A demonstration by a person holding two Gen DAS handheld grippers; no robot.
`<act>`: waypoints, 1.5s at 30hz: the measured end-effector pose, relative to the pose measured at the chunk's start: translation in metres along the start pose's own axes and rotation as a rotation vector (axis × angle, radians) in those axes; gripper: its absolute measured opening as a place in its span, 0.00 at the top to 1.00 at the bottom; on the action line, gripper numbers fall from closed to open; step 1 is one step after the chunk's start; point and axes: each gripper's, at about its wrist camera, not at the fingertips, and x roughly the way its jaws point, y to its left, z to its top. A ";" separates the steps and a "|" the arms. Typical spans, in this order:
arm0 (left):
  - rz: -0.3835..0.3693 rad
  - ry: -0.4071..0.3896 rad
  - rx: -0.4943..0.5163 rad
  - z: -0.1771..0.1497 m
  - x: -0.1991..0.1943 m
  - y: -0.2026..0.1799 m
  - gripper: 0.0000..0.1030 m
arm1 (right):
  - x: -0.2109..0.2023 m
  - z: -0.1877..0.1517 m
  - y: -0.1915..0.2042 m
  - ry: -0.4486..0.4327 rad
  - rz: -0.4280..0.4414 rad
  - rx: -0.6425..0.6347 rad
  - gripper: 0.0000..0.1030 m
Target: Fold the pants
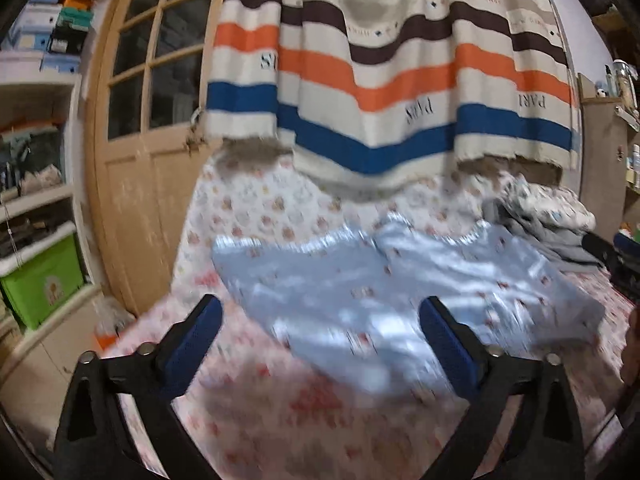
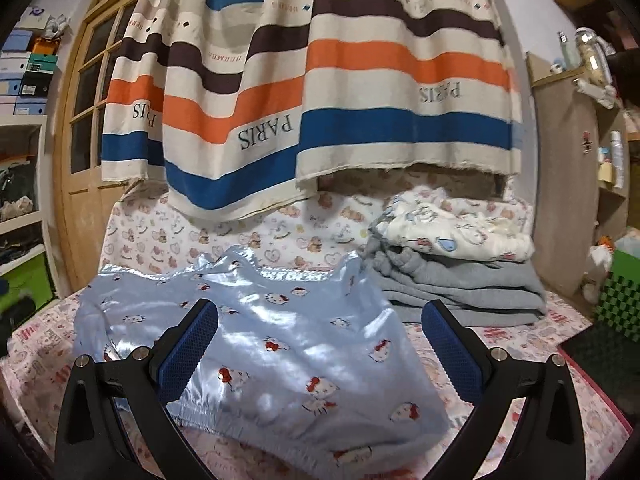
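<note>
Light blue satin pants (image 2: 256,344) spread flat on the patterned bedsheet (image 2: 532,344); both grippers spread wide, nothing held.

Pants carry a cat-face print, elastic waistband nearest the right wrist camera. Right gripper (image 2: 320,344) hangs above the waist end, blue pads (image 2: 188,348) well apart, no cloth between them. Left gripper (image 1: 320,344) likewise wide, over the sheet at the pants' (image 1: 400,292) near edge; left view is motion-blurred. Folded grey garment (image 2: 460,284) with a white printed piece (image 2: 452,232) on top sits just beside the pants, to their right. Striped curtain (image 2: 320,92) hangs behind the bed. Wooden door (image 1: 148,152) at left.
</note>
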 end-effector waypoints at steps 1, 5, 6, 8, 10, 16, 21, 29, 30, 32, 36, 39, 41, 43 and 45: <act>-0.010 0.012 0.004 -0.005 -0.001 -0.004 0.10 | -0.002 -0.002 -0.001 0.005 0.003 0.000 0.01; -0.052 0.065 -0.019 -0.022 0.001 -0.018 0.23 | -0.008 -0.013 -0.002 0.039 0.012 0.003 0.01; -0.059 0.080 -0.033 -0.026 0.003 -0.020 0.28 | -0.009 -0.016 -0.003 0.042 0.005 0.005 0.01; -0.078 0.117 -0.057 -0.030 0.010 -0.026 0.34 | -0.012 -0.023 -0.005 0.050 -0.009 0.015 0.01; -0.107 0.143 -0.075 -0.035 0.012 -0.029 0.35 | -0.017 -0.033 -0.010 0.072 -0.005 0.031 0.01; -0.080 0.151 -0.029 -0.044 0.012 -0.050 0.35 | -0.026 -0.058 -0.020 0.102 -0.005 0.026 0.01; 0.007 0.249 -0.022 -0.045 0.035 -0.056 0.35 | -0.028 -0.065 -0.029 0.129 -0.008 0.049 0.01; 0.018 0.226 -0.018 -0.044 0.038 -0.060 0.70 | -0.023 -0.073 -0.031 0.180 0.031 0.061 0.13; 0.021 0.221 -0.009 -0.043 0.038 -0.062 0.71 | -0.019 -0.075 -0.029 0.204 0.050 0.052 0.21; 0.024 0.209 0.006 -0.043 0.036 -0.065 0.73 | -0.013 -0.078 -0.025 0.238 0.055 0.040 0.32; 0.014 0.213 -0.004 -0.045 0.035 -0.065 0.79 | 0.000 -0.086 -0.024 0.289 0.049 0.037 0.52; 0.004 0.198 0.012 -0.045 0.031 -0.065 0.87 | 0.001 -0.089 -0.025 0.275 0.029 0.038 0.53; 0.016 0.185 0.031 -0.045 0.029 -0.068 0.87 | 0.003 -0.090 -0.023 0.279 0.027 0.027 0.53; 0.013 0.179 0.030 -0.045 0.028 -0.068 0.87 | 0.002 -0.091 -0.021 0.277 0.024 0.012 0.53; 0.009 0.179 0.018 -0.045 0.028 -0.066 0.87 | 0.001 -0.090 -0.020 0.276 0.022 0.013 0.57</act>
